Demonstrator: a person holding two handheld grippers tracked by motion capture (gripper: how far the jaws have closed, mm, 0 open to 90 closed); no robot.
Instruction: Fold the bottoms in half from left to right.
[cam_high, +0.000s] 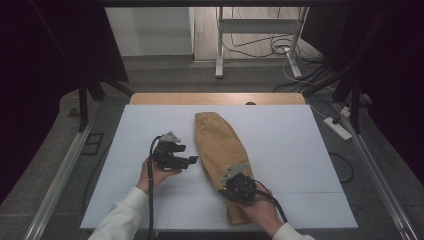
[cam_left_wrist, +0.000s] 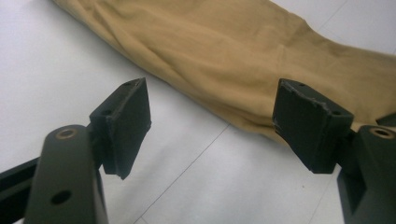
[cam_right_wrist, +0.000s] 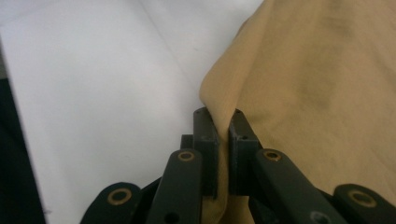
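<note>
A tan folded garment (cam_high: 220, 150) lies lengthwise down the middle of the white table (cam_high: 300, 145), its gathered end toward the far side. My right gripper (cam_high: 231, 179) sits over the garment's near part. In the right gripper view its jaws are shut on a pinched fold of the tan cloth (cam_right_wrist: 223, 140). My left gripper (cam_high: 191, 160) hovers just left of the garment, jaws pointing toward it. In the left gripper view that gripper (cam_left_wrist: 212, 123) stands open with bare table between its pads, and the garment (cam_left_wrist: 243, 51) lies just beyond them.
The white table top has bare room on both sides of the garment. A wooden strip (cam_high: 215, 98) runs along its far edge. Beyond it are a metal stand (cam_high: 257, 35), floor cables and a power strip (cam_high: 338, 128) at the right.
</note>
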